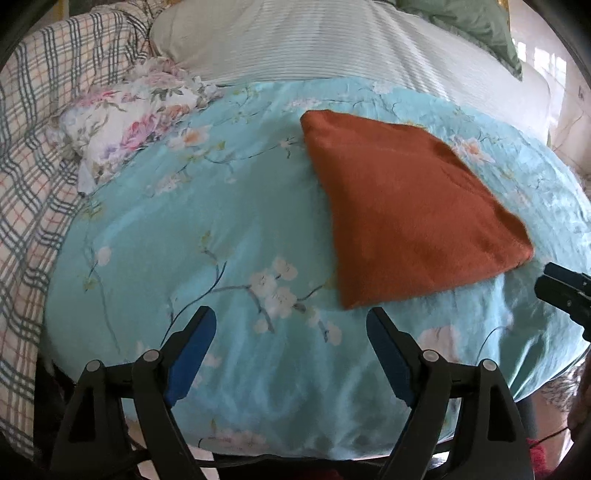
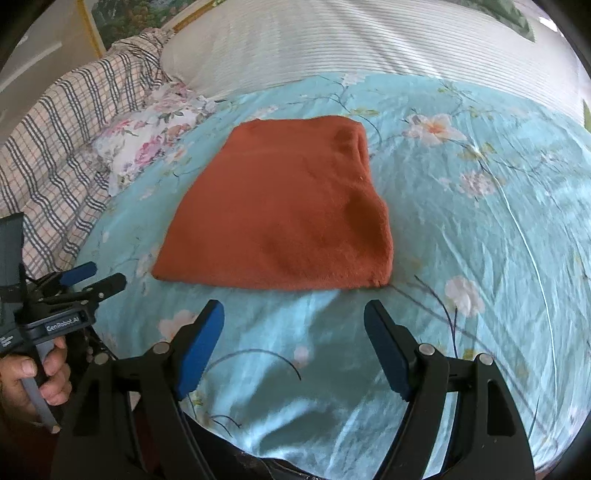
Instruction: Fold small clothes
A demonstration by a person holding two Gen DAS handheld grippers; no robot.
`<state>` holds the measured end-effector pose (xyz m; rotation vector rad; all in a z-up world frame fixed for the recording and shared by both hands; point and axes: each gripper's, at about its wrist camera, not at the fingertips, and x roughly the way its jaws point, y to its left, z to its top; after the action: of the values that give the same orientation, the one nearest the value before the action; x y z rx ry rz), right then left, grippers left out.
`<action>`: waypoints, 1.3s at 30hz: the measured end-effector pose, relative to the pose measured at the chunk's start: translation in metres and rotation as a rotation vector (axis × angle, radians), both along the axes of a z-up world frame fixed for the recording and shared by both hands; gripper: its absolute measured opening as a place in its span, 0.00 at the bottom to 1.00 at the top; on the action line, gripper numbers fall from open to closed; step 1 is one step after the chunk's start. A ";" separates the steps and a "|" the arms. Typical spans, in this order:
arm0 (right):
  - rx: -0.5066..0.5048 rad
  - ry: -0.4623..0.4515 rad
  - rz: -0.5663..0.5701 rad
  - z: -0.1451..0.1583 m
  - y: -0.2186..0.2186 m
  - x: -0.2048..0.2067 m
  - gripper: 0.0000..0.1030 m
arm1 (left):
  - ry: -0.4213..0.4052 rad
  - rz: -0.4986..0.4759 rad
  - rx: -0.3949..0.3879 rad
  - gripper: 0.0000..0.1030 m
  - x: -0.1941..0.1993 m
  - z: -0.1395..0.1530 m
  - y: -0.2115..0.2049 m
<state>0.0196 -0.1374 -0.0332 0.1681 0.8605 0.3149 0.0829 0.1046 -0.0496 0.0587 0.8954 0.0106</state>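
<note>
Rust-orange garment [image 2: 280, 206] lies flat on the turquoise floral sheet [image 2: 480, 229], already folded into a compact, roughly rectangular packet; edges look stacked, with a thicker doubled edge on its right side in the right wrist view. In the left wrist view it sits ahead and to the right [image 1: 406, 206].

Right gripper [image 2: 293, 321] hangs just short of the packet's near edge, jaws spread wide, holding nothing. Left gripper [image 1: 291, 325] is off the packet's near-left corner, jaws also spread and empty; it also shows from the side in the right view [image 2: 92, 280], held by the person's hand [image 2: 33, 373].

Judgement: fold looks done or nearly done. If another fold is wanted, pinch both near corners together, lift low, carry them to the far edge and line up the edges before letting go. If not, press it flat and leave it. Fabric looks fuzzy and soft, so the layers may slide; grip all of them.

Surface: a bed, sheet mildly wrinkled. White-striped bedding [image 2: 332, 40] lies beyond the sheet, a rose-print cloth [image 2: 147, 147] is bunched at the far left, and a plaid blanket [image 2: 66, 122] is outside that. A green pillow or cover [image 1: 476, 22] is at the far right, and a framed picture [image 2: 125, 18] is on the wall.
</note>
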 end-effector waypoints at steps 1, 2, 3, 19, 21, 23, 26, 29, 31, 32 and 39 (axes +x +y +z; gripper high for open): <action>0.017 0.000 0.006 0.003 -0.003 0.008 0.76 | -0.004 -0.007 -0.020 0.82 0.005 0.002 0.001; 0.033 0.002 0.009 0.006 -0.006 0.014 0.76 | -0.006 -0.013 -0.049 0.82 0.011 0.004 0.003; 0.054 0.000 0.012 0.009 -0.010 0.023 0.76 | -0.002 -0.016 -0.075 0.82 0.018 0.005 0.005; 0.206 0.113 -0.075 -0.006 -0.043 0.214 0.51 | 0.075 -0.030 -0.140 0.82 0.124 -0.015 0.005; 0.174 0.180 -0.074 -0.025 -0.039 0.230 0.09 | 0.086 -0.037 -0.148 0.83 0.131 -0.018 0.004; 0.175 0.127 -0.075 -0.017 -0.042 0.225 0.09 | 0.081 -0.043 -0.141 0.83 0.133 -0.015 0.004; 0.176 0.040 -0.103 0.000 -0.049 0.208 0.09 | 0.073 -0.061 -0.108 0.84 0.133 -0.019 -0.002; 0.129 0.090 -0.111 -0.019 -0.046 0.216 0.09 | 0.091 -0.065 -0.102 0.84 0.137 -0.028 -0.006; 0.123 0.140 -0.107 -0.034 -0.044 0.223 0.10 | 0.088 -0.065 -0.087 0.84 0.136 -0.029 -0.009; 0.125 0.141 -0.120 -0.035 -0.045 0.223 0.13 | 0.085 -0.063 -0.082 0.85 0.136 -0.029 -0.008; 0.193 0.067 -0.178 -0.002 -0.058 0.184 0.22 | 0.088 -0.034 -0.112 0.87 0.126 -0.027 -0.002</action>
<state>0.2035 -0.1953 -0.0351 0.4347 0.8744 0.2262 0.2086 0.1026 -0.0764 -0.0298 0.9809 -0.0745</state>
